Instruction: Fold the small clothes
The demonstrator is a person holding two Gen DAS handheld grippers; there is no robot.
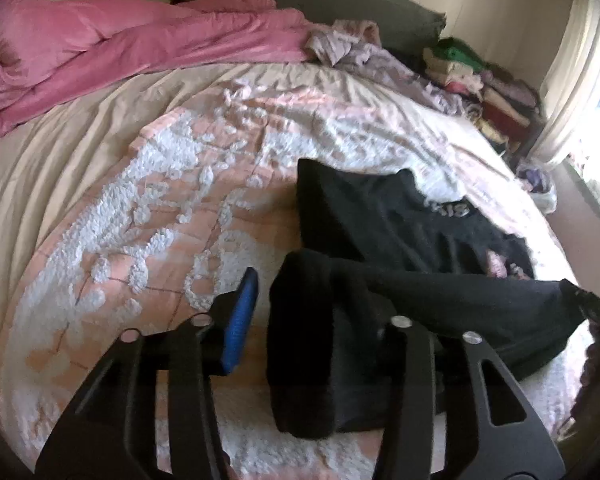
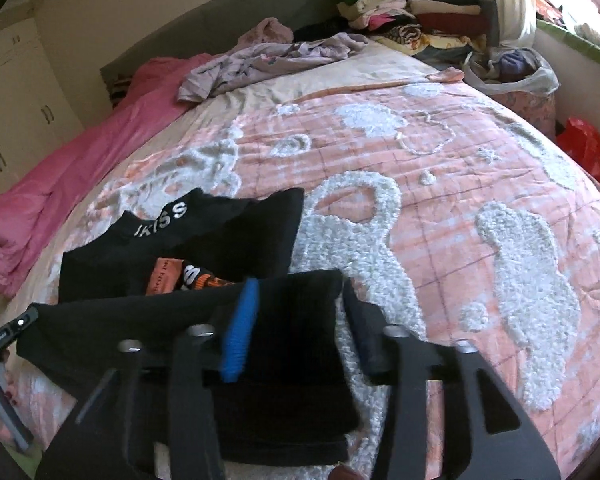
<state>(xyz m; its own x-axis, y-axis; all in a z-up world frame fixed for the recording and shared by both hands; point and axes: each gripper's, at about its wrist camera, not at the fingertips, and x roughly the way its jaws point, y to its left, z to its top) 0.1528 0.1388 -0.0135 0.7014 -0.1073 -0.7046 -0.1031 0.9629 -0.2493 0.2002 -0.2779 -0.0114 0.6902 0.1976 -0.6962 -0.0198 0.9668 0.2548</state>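
A small black garment [image 1: 380, 220] [image 2: 180, 248] with white "KISS" lettering at the neck lies on the pink and white tufted bedspread [image 1: 140, 208] [image 2: 440, 184]. Its near edge is folded up over itself. In the left wrist view my left gripper [image 1: 300, 300] is open; a gap shows between its blue pad [image 1: 240, 316] and the folded black edge, which hides the other finger. My right gripper [image 2: 300, 292] is also open, with the folded edge lying between its fingers and the blue pad [image 2: 240, 328] resting against the cloth. An orange print [image 2: 168, 276] shows under the fold.
A pink duvet [image 1: 100, 48] is bunched at the far left of the bed. Crumpled lilac clothes [image 2: 260, 60] lie near the headboard. A stack of folded clothes [image 2: 420, 12] stands at the far corner, with a white bag [image 2: 512, 72] and a red bag [image 2: 584, 148] beside the bed.
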